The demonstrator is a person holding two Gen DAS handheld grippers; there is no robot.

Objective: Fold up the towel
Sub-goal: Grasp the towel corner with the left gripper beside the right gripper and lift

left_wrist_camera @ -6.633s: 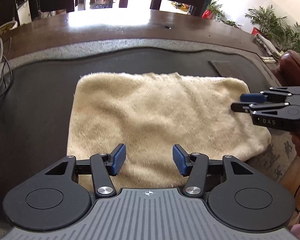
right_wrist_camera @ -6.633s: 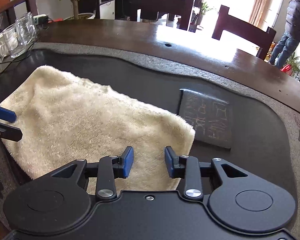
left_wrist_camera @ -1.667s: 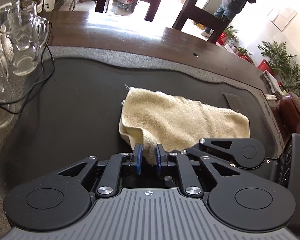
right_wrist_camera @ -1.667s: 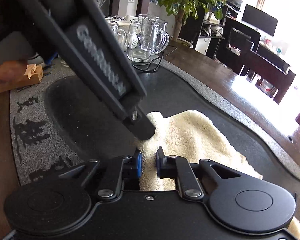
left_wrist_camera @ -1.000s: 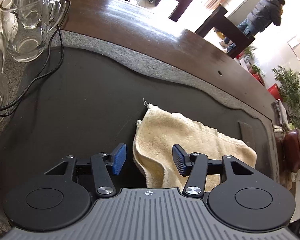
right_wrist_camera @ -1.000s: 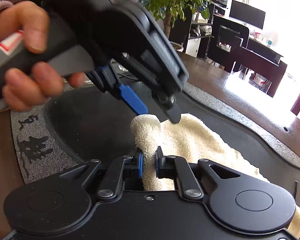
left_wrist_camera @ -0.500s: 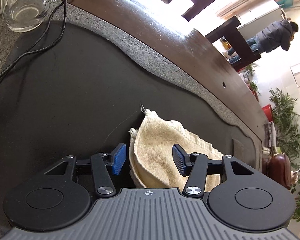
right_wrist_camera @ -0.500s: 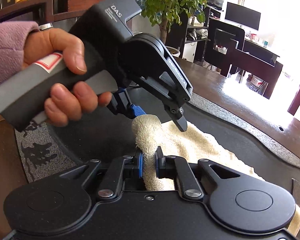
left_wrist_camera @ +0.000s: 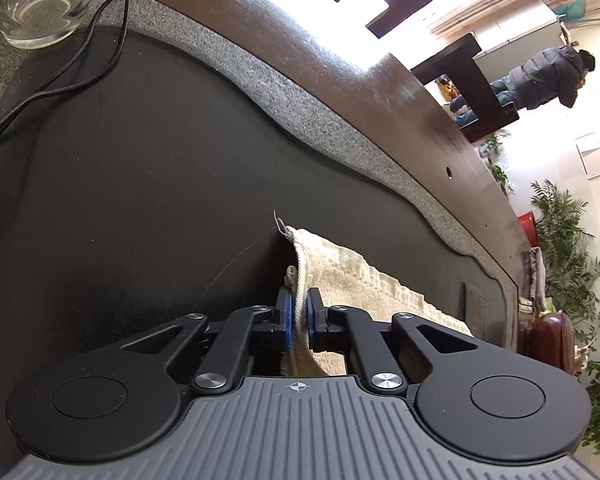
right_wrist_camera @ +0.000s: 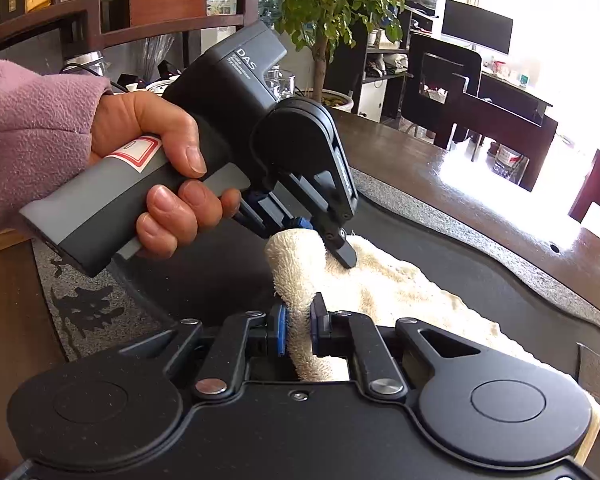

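Note:
The cream towel (left_wrist_camera: 364, 292) lies on the dark stone tray (left_wrist_camera: 140, 184), with its left end raised. My left gripper (left_wrist_camera: 299, 320) is shut on the towel's raised edge near a corner with a loose thread. In the right wrist view my right gripper (right_wrist_camera: 299, 330) is shut on the towel (right_wrist_camera: 400, 292) at a bunched fold. The left gripper (right_wrist_camera: 320, 236) shows there too, held by a hand in a pink sleeve, pinching the towel just beyond my right fingers. The rest of the towel trails to the right on the tray.
Glass mugs (left_wrist_camera: 40, 4) and a black cable (left_wrist_camera: 72, 76) sit at the tray's far left. The tray has a grey granite rim (left_wrist_camera: 300, 92) on a dark wooden table (right_wrist_camera: 480, 184). A brown pouch (left_wrist_camera: 548, 340) lies at the right end. A potted tree (right_wrist_camera: 332, 4) stands behind.
My left gripper, open around the towel's edge half a second ago, has shut on it. My right gripper has stayed shut on the towel and barely moved.

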